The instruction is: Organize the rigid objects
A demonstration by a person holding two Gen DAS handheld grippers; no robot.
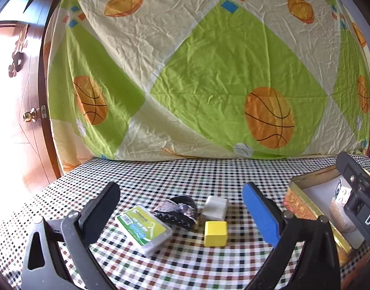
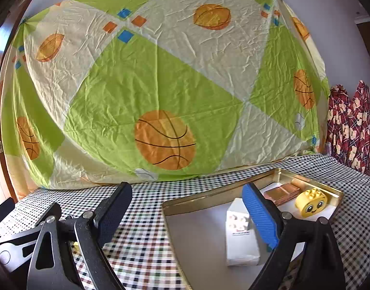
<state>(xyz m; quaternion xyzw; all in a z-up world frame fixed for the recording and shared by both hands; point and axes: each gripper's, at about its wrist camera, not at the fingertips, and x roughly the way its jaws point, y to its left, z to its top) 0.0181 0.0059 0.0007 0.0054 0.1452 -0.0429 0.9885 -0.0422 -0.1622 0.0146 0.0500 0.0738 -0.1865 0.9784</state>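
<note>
Four loose items grouped at lower centre of the left wrist view on the checked tablecloth [image 1: 141,176]: green-labelled case [image 1: 143,229], dark hair claw [image 1: 177,211], white block [image 1: 215,207], yellow cube [image 1: 215,233]. Left gripper [image 1: 182,207] fingers apart, empty. Right gripper [image 2: 187,207] fingers apart, empty, over gold tin [image 2: 337,193] holding white box [image 2: 240,236] and yellow face brick [image 2: 311,202] at lower right.

On the table [image 1: 160,176], a card box [image 1: 143,227] lies left of a hair clip [image 1: 178,211]; two cubes [image 1: 215,233] sit right of it. The tin [image 2: 209,194] farther right holds a toy brick [image 2: 310,203] and carton [image 2: 240,239]
</note>
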